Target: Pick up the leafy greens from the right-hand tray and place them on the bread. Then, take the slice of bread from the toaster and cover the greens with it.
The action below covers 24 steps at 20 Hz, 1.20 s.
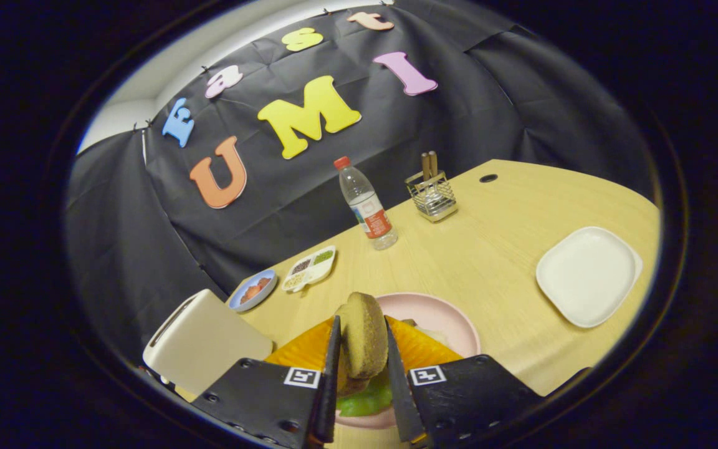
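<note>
My hand-held gripper (362, 374) was clamped on the round brown slice of bread (364, 335), both fingers pressing its faces, directly above the leafy greens (365, 400) on the round pink plate (452, 321), so I judged lowering it level would cover them squarely.

gripper (363, 374) clamping bread slice (364, 337) — above greens (365, 399), pink plate (452, 318)

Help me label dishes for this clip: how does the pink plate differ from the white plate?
The pink plate is round; the white plate is squarish. The pink plate sits under the gripper, which grips the bread slice; the white plate lies apart. Both rest on the table.
</note>
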{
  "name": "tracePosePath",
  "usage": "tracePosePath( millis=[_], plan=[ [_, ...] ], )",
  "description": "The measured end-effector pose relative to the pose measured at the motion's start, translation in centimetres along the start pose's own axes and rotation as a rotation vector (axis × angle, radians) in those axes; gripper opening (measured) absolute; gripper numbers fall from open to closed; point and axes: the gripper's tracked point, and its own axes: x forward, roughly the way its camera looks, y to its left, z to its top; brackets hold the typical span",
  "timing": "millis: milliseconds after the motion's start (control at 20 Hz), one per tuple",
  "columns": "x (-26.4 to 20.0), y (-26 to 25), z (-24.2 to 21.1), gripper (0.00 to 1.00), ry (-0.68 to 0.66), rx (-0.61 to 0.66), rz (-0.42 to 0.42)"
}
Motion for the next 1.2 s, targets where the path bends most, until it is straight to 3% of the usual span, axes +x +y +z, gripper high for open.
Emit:
tracePosePath(
  millis=[200,450,750,950,1200],
  plan=[
    [-0.5,-1.9,0.6,0.72,-0.02,-0.058,-0.037],
    [-3.8,-4.3,4.0,0.94,-0.149,-0.172,-0.075],
    [-11.3,-5.8,9.7,0.95,-0.343,-0.363,-0.134],
    [-16.5,-6.3,12.0,0.95,-0.425,-0.37,-0.124],
    [-19.8,-7.8,13.7,0.95,-0.473,-0.32,-0.13]
  ],
)
